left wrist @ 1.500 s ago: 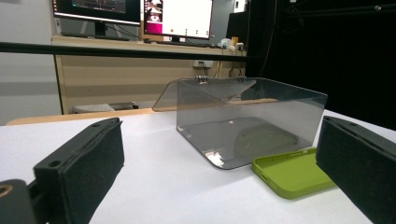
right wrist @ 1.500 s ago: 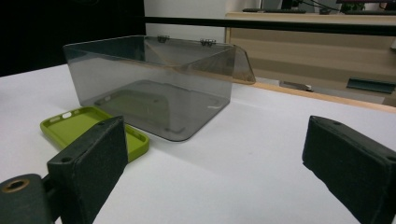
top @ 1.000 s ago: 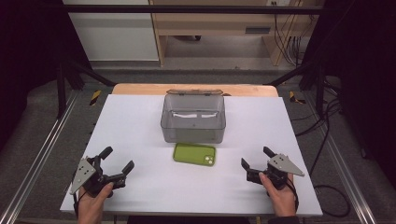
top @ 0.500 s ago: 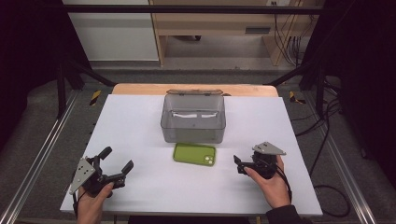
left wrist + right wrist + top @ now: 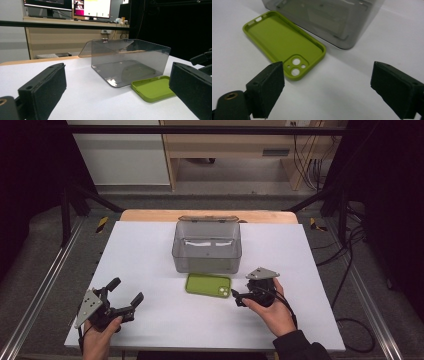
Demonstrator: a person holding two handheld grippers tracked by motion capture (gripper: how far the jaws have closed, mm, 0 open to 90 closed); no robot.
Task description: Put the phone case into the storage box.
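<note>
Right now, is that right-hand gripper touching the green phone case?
Apart. In the right gripper view, the right gripper has open jaws, and white table shows between them and the green phone case.

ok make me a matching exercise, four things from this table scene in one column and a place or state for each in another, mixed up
Things:
1. phone case
2. clear plastic box
3. left hand-held gripper
4. right hand-held gripper

Places or states:
A. lid hinged open at the back
B. open, just beside the case's camera end
C. green, lying inside-up
D. open, at the table's near left corner

Pairs: 1-C, 2-A, 3-D, 4-B
</note>
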